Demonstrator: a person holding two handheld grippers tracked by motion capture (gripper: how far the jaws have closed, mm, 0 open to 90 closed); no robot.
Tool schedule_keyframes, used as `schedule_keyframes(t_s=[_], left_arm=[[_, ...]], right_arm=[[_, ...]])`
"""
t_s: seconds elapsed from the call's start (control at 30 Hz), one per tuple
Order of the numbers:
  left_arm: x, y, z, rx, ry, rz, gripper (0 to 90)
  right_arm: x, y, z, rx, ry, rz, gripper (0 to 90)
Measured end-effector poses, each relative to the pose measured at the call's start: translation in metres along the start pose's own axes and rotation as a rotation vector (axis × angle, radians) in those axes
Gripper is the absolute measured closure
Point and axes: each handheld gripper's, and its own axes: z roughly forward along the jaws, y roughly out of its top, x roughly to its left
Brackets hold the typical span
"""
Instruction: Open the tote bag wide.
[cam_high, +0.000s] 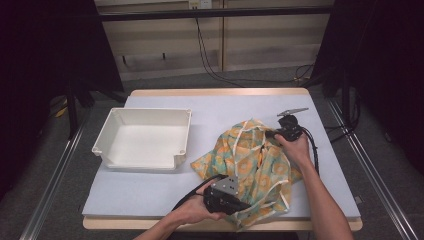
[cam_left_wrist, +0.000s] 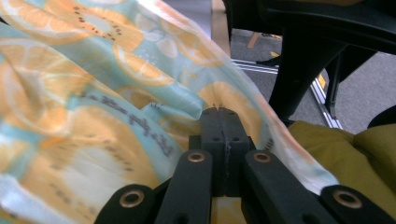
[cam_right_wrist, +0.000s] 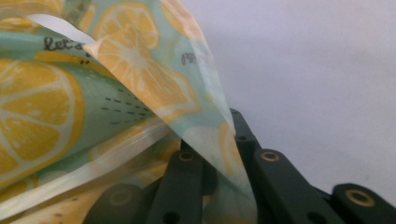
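Note:
A crumpled cloth (cam_high: 255, 162) printed with orange slices on pale green lies on the right half of the table. My left gripper (cam_high: 245, 206) is at the cloth's near edge by the table's front, shut on the cloth (cam_left_wrist: 116, 93); its jaws press together with the fabric pinched at their tips (cam_left_wrist: 220, 114). My right gripper (cam_high: 271, 134) is at the cloth's far right edge and is shut on a fold of the cloth (cam_right_wrist: 140, 65), which drapes over and between its jaws (cam_right_wrist: 219, 154).
A white rectangular tray (cam_high: 107, 131) stands on the left of the grey table mat (cam_high: 150, 187). Cables trail off the right side (cam_high: 315, 150). A black chair leg (cam_left_wrist: 299, 70) and a yellow sleeve (cam_left_wrist: 345, 154) lie beyond the table's front edge.

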Motion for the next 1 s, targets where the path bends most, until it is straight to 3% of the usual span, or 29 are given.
schedule_keyframes(t_s=[0.13,0.27,0.4,0.5,0.6,0.67,0.8,1.0], left_arm=[[0.002,-0.004,0.005,0.020,0.015,-0.009,90.0],[0.006,-0.008,0.009,0.026,0.040,-0.009,90.0],[0.006,-0.005,0.002,-0.016,0.045,-0.015,90.0],[0.006,-0.004,-0.004,-0.053,0.046,-0.026,89.2],[0.004,-0.002,-0.009,-0.079,0.059,-0.030,82.7],[0.003,0.000,-0.012,-0.095,0.063,-0.024,80.1],[0.003,0.004,-0.020,-0.136,0.073,-0.037,72.6],[0.003,0.007,-0.031,-0.177,0.101,-0.056,62.7]], right_arm=[[-0.002,-0.002,0.000,-0.017,0.000,0.012,87.3],[0.000,-0.004,-0.001,-0.023,-0.001,0.005,82.1],[0.003,-0.003,-0.007,-0.026,-0.030,-0.019,68.7],[0.003,0.000,-0.021,-0.069,-0.021,-0.012,60.6],[0.006,0.002,-0.035,-0.107,-0.008,-0.007,52.5],[0.009,0.002,-0.044,-0.111,0.017,-0.011,45.6],[0.012,0.001,-0.056,-0.121,0.015,-0.023,34.2],[0.018,0.004,-0.078,-0.156,0.022,-0.036,28.4]])
